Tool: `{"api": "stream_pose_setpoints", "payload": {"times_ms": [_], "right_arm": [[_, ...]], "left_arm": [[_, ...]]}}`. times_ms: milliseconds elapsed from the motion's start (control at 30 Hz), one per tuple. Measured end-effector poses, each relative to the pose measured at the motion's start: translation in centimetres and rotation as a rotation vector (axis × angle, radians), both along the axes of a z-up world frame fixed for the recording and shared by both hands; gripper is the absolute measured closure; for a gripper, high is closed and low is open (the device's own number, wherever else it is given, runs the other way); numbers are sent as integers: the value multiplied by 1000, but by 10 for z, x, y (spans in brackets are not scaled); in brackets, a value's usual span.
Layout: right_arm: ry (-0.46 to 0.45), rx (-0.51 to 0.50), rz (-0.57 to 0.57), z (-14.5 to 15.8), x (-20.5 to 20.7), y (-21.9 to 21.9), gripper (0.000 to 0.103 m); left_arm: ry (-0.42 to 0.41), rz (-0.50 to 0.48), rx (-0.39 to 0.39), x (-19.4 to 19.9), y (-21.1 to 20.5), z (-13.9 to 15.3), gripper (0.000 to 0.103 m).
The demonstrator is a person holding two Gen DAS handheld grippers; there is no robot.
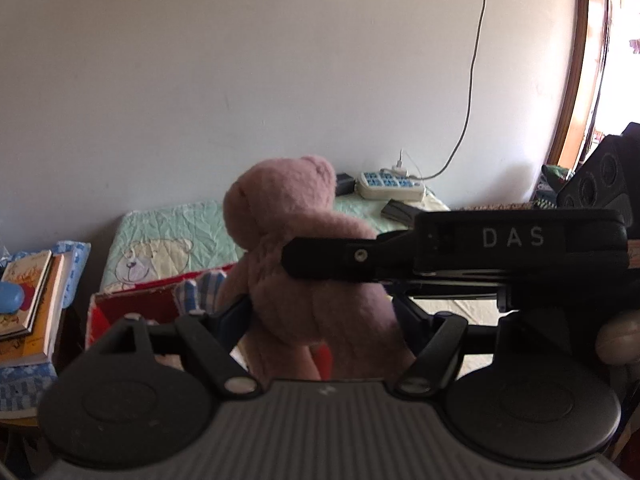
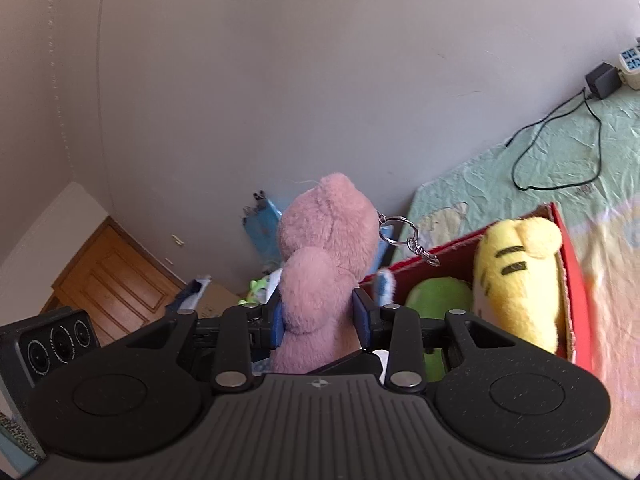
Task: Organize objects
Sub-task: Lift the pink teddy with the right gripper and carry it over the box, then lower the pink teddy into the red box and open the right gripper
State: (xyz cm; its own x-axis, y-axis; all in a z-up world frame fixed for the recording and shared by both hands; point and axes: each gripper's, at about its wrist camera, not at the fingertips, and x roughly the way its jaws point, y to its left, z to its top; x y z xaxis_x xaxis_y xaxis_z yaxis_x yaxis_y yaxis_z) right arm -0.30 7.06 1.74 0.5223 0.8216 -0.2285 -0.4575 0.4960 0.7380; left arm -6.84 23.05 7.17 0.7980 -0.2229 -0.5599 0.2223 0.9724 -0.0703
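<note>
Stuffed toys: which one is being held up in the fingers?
The pink teddy bear, the one with a keyring. Both grippers' fingers squeeze it. The yellow striped toy and the green one just sit in the red box.

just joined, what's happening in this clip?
A person is tidying soft toys with two handheld grippers. Both grippers hold one pink teddy bear: the right gripper pinches its body, and the left gripper has it between its fingers too. The bear is up in the air next to a red box on the bed, not yet inside. The box already holds a yellow striped plush and something green.
</note>
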Motion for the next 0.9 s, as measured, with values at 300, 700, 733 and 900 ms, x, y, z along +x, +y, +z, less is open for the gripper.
{"api": "stream_pose_setpoints", "payload": {"times_ms": [300, 700, 733, 900], "right_arm": [[53, -108, -22, -27, 10, 10, 67], [76, -176, -46, -48, 14, 16, 73], [78, -181, -48, -51, 16, 16, 73], [68, -192, -54, -54, 19, 16, 74]], "left_arm": [[93, -10, 40, 21, -2, -37, 35], [175, 16, 74, 40, 2, -64, 33], [178, 18, 86, 41, 1, -65, 32], [187, 19, 120, 43, -6, -66, 27]]}}
